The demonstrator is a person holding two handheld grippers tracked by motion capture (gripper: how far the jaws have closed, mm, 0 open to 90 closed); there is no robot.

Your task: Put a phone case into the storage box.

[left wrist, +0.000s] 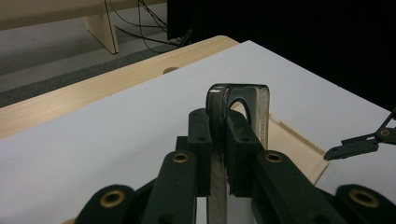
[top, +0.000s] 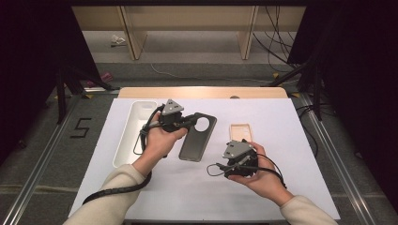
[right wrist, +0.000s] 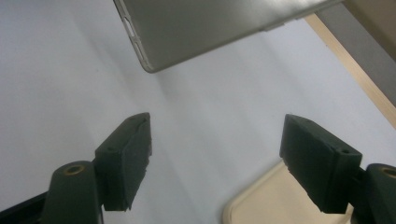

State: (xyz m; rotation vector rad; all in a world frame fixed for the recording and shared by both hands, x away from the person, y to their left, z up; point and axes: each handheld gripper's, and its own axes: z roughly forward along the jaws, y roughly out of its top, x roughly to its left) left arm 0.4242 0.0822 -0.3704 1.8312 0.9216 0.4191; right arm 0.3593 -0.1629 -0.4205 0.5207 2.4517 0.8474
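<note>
Fingers (left wrist: 201,140) of the left gripper (top: 174,118) are clamping the edge of a dark case (top: 198,137), which is standing edge-on between the pads in the left gripper view and is hanging over the white surface (top: 281,122) in the high view. Right gripper (top: 239,157) fingers (right wrist: 128,158) are standing wide apart with nothing between them, hovering over the near end of a beige case (top: 240,131) lying flat on the surface just right of the dark one. A white tray (top: 133,133) is lying left of the left hand (top: 157,143).
</note>
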